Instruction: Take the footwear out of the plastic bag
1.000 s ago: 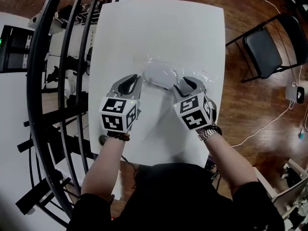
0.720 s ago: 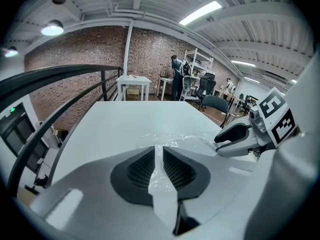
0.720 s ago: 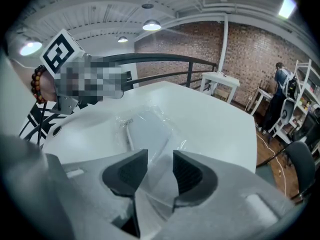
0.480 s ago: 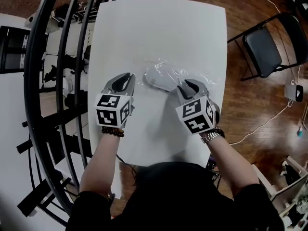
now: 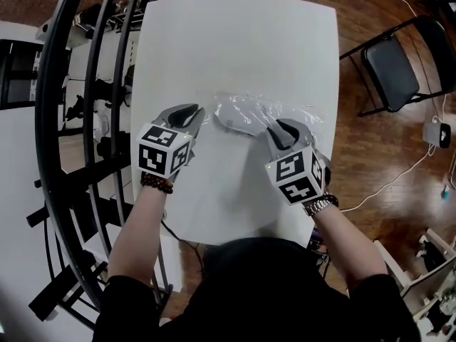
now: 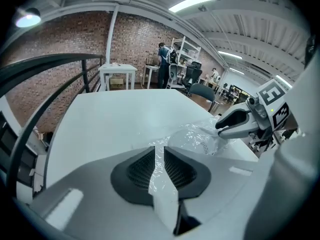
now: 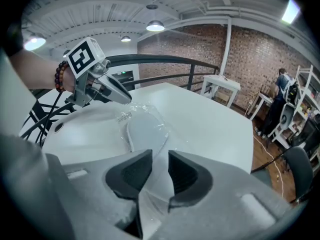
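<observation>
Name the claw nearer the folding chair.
Right. The right claw, jaws just closing around film, is at the plastic bag's end toward the folding chair; left claw, jaws just opening with film between them, is at the far end.

Desk: plain white.
Plastic bag: clear, with glossy crinkle highlights.
Footwear: pale grey-white.
Left tongs, right tongs: light grey shells, black ribbed pads; marker cubes white with black square patterns.
Folding chair: black.
Floor: reddish-brown wood.
Railing: black.
Bracelet: brown beads.
Wristwatch: silver.
</observation>
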Demonstrator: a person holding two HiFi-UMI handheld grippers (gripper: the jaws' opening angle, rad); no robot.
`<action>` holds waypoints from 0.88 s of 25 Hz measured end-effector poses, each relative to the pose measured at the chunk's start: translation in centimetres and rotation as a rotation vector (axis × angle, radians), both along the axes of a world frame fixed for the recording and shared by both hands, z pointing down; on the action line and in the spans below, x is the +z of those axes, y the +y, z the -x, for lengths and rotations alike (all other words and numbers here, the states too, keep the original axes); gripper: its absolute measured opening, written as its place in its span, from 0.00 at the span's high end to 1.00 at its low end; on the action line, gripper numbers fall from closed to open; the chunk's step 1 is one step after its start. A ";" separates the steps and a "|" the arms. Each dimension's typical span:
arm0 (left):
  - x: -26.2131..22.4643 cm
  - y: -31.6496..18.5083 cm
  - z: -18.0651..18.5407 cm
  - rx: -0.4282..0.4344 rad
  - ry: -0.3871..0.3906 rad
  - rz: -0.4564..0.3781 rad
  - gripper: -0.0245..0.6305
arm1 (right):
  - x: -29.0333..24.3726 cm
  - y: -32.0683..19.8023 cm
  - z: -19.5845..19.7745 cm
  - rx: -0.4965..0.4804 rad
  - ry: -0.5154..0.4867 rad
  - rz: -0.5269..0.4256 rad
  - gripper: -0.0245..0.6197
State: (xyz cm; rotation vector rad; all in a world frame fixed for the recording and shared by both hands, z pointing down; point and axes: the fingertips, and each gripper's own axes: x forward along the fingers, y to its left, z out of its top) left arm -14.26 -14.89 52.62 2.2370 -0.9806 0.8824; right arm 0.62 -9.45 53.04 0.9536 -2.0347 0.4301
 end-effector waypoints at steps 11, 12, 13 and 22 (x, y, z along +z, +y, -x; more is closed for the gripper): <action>2.4 4.1 -2.3 0.168 0.141 0.280 0.75 | -0.1 1.5 -1.5 -0.040 0.020 -0.009 0.82; 2.6 4.4 -2.3 0.168 0.148 0.299 0.74 | -0.1 1.6 -1.6 -0.039 0.020 -0.008 0.82; 2.8 4.7 -2.4 0.168 0.153 0.316 0.74 | -0.1 1.7 -1.7 -0.037 0.020 -0.007 0.82; 3.8 5.3 -2.0 0.168 0.129 0.343 0.73 | 0.0 1.6 -2.4 -0.012 0.015 -0.011 0.82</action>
